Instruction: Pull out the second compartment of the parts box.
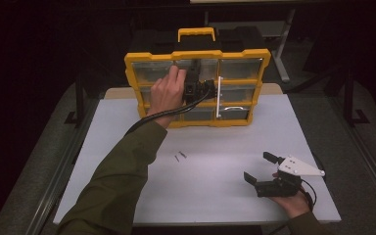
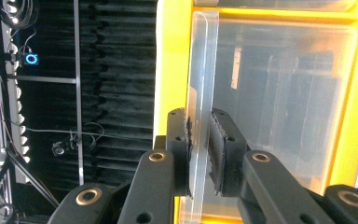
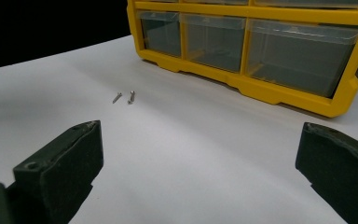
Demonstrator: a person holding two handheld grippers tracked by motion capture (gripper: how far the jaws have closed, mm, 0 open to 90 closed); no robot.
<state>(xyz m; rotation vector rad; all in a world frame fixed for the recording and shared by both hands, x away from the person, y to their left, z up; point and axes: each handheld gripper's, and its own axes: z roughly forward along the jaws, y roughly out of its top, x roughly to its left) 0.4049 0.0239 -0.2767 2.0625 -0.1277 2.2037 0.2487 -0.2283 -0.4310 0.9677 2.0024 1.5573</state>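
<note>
Your left gripper [image 2: 200,154] pinches a clear drawer's [image 2: 279,93] handle on the yellow cabinet [image 1: 198,56]; your right gripper's [image 3: 200,177] fingers gape wide near two screws [image 3: 124,97].

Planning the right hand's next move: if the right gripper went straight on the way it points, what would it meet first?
Probably the two small screws on the white table; beyond them stands the yellow organizer. The open right gripper may pass above them; its height is unclear.

A yellow plastic drawer organizer [image 1: 197,88] stands on the white table [image 1: 215,196]; two small metal screws [image 3: 124,97] lie apart from it
</note>
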